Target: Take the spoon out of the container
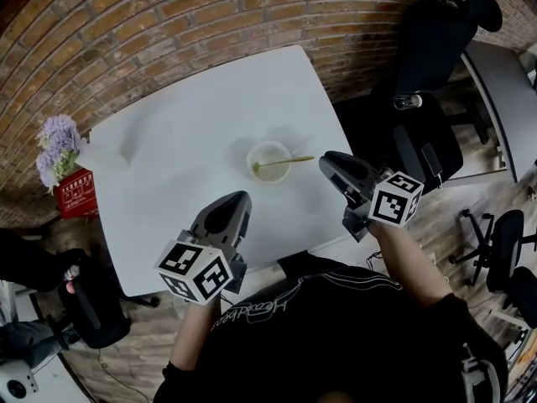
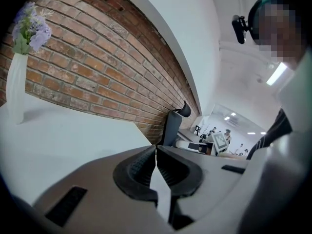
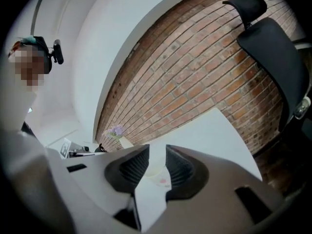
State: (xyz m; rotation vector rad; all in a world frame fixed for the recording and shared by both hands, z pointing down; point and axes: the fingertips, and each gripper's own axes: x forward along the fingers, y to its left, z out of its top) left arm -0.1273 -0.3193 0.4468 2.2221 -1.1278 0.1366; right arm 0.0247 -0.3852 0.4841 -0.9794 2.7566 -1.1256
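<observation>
On the white table point(image 1: 185, 141) stands a small pale round container point(image 1: 269, 151). A spoon point(image 1: 289, 161) leans in it, its thin yellowish handle sticking out over the rim to the right. My right gripper point(image 1: 324, 161) sits just right of the handle's end, jaws parted, nothing between them. In the right gripper view my right gripper point(image 3: 157, 152) shows a clear gap, with the container point(image 3: 157, 173) visible low through it. My left gripper point(image 1: 238, 198) hovers near the table's front edge, below and left of the container; in its own view my left gripper point(image 2: 156, 152) has its jaws touching, empty.
A white vase of purple flowers point(image 1: 57, 148) and a red box point(image 1: 77, 193) stand at the table's left end. A brick wall point(image 1: 168, 23) runs behind the table. A black office chair point(image 1: 436, 57) stands to the right.
</observation>
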